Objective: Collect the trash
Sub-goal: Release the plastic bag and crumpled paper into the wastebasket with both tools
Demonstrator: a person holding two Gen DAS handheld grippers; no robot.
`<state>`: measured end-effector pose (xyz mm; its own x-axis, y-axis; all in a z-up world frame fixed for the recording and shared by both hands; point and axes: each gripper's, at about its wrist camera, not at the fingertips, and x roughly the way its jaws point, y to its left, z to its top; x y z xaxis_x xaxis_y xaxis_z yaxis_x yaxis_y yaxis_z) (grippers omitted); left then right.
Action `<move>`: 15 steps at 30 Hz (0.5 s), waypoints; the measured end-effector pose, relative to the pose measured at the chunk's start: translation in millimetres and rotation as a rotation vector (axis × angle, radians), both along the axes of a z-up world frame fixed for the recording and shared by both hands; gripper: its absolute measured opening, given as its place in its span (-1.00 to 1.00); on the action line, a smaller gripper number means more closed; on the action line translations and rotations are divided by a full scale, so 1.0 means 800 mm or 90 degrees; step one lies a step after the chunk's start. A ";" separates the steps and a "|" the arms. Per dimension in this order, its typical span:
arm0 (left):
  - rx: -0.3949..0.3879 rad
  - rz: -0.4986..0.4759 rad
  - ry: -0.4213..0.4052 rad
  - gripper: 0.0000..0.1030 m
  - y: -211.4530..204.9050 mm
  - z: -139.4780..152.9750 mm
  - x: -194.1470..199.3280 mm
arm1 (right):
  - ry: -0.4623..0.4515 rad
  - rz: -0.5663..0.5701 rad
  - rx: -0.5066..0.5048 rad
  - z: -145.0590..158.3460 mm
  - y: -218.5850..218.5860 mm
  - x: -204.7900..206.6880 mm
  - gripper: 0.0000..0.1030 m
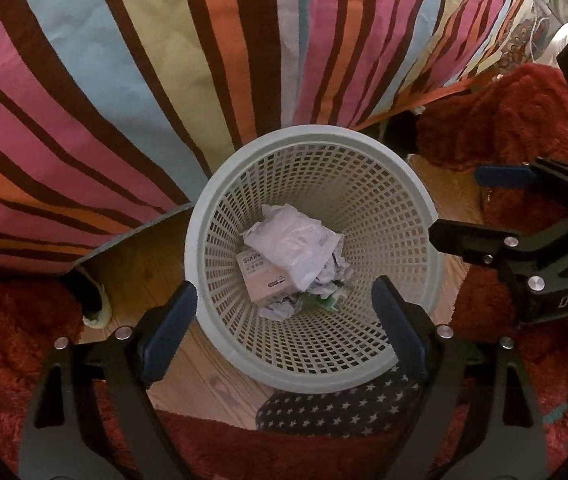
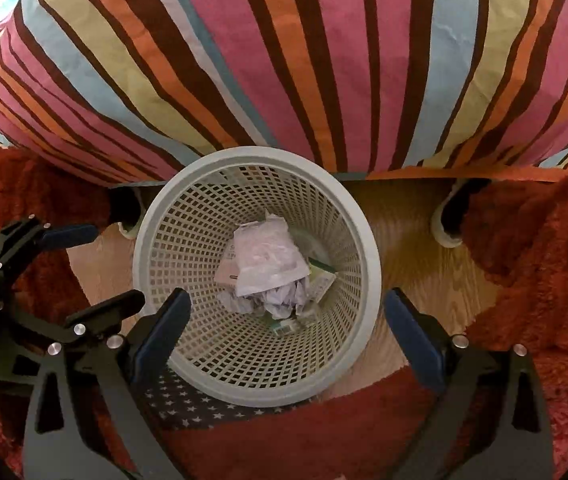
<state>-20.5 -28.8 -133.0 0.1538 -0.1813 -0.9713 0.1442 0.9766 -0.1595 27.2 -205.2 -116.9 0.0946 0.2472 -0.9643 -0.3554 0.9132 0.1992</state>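
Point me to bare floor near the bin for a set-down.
Right wrist view: a bare wood floor strip lies right of the basket, bordered by the striped bedding and red rug. Left wrist view: a smaller patch left of the basket, toward the bedding. The basket holds crumpled paper and a box.

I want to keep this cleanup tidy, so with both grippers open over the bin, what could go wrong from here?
1. The wastebasket stands close against the striped bedding; a nudge from the left gripper might tip it.
2. The crumpled paper is piled loosely on the pink box; more trash could bounce out.
3. The right gripper hangs near the left; they may collide.
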 end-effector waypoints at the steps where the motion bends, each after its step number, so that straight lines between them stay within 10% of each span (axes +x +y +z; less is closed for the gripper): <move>1: 0.000 0.002 0.002 0.68 0.001 -0.001 0.001 | 0.002 0.000 -0.001 -0.001 0.000 0.000 0.80; 9: -0.004 0.028 -0.039 0.68 0.014 0.017 -0.001 | -0.005 0.005 0.010 0.006 0.001 -0.001 0.80; 15: -0.088 0.049 -0.164 0.68 0.056 0.135 0.003 | -0.124 0.023 0.072 0.093 -0.008 0.010 0.80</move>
